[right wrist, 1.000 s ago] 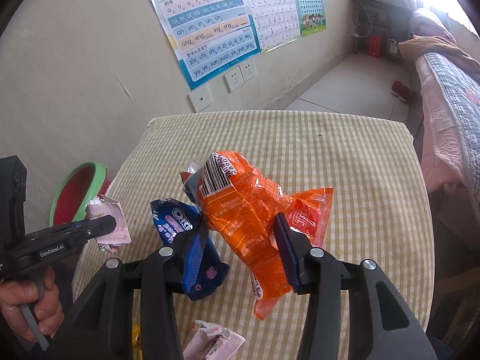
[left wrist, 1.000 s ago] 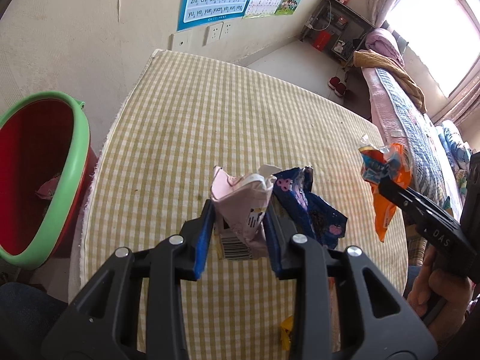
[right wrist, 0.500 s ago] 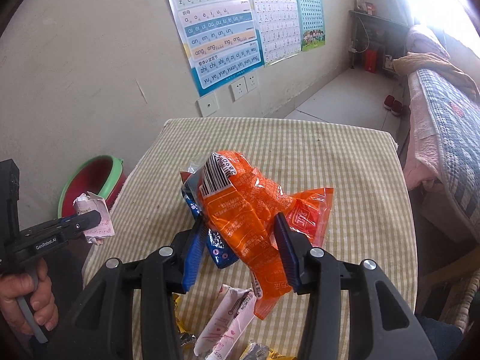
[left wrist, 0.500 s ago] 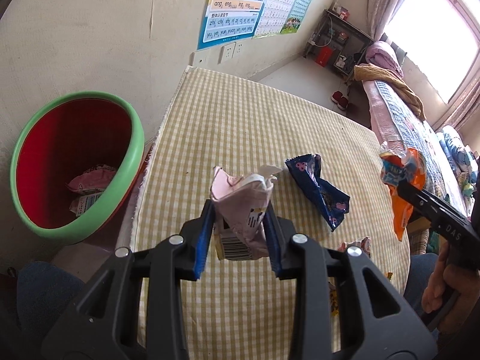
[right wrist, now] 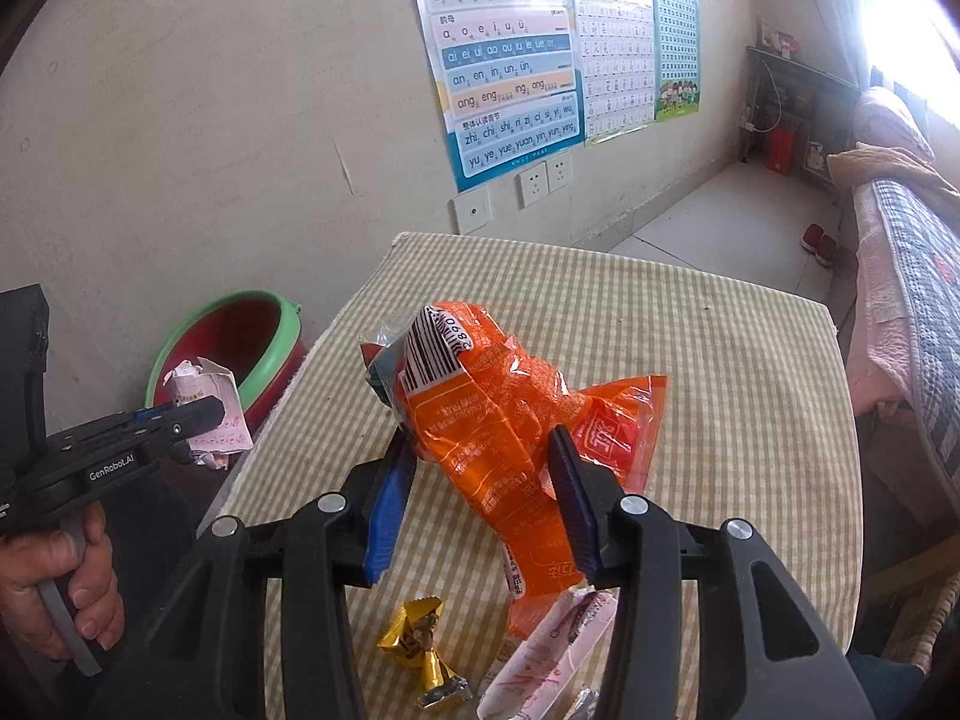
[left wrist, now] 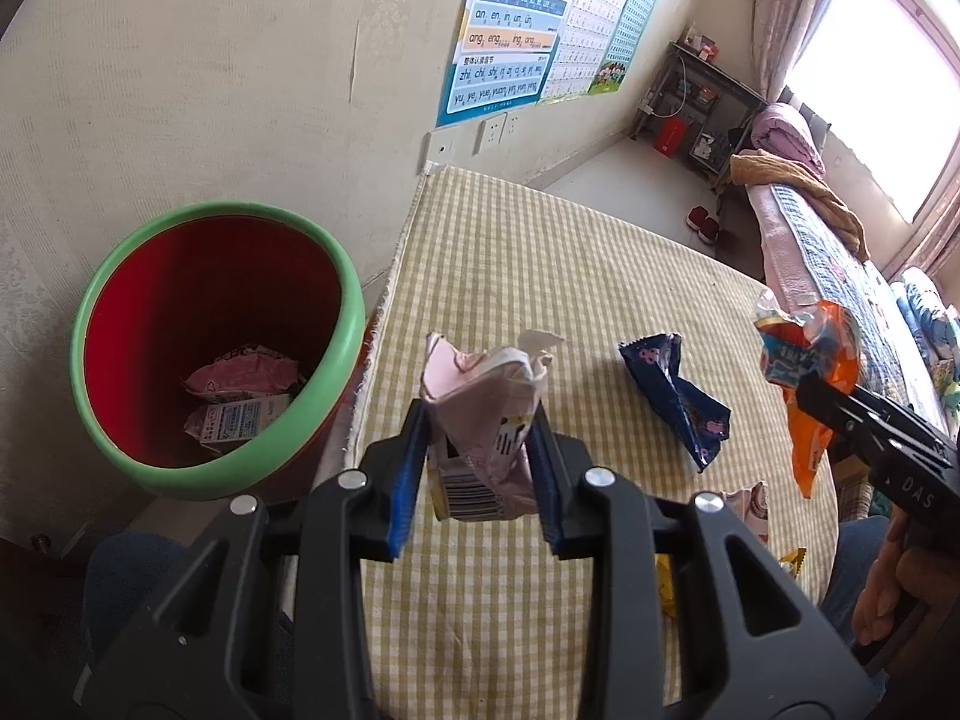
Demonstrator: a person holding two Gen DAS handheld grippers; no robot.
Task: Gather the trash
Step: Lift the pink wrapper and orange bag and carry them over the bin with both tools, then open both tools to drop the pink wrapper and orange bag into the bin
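Observation:
My left gripper [left wrist: 477, 471] is shut on a crumpled pink carton [left wrist: 483, 420] and holds it above the table's left edge, beside the red bin with a green rim [left wrist: 210, 336]. The bin holds a pink wrapper and a white carton. My right gripper [right wrist: 483, 501] is shut on an orange snack bag [right wrist: 504, 432] and holds it above the checked tablecloth [right wrist: 690, 348]. The orange bag also shows in the left wrist view [left wrist: 810, 360]. The pink carton also shows in the right wrist view [right wrist: 207, 414], in front of the bin [right wrist: 240, 330].
A blue wrapper [left wrist: 678, 396] lies on the cloth right of the pink carton. A gold candy wrapper [right wrist: 420, 648] and a pink-white wrapper [right wrist: 546, 654] lie near the front edge. The wall is behind the bin. A bed [right wrist: 912, 276] stands to the right.
My left gripper has moved left with the pink carton, toward the bin. My right gripper has drawn back toward the front edge with the orange bag; the gold wrapper has come into view.

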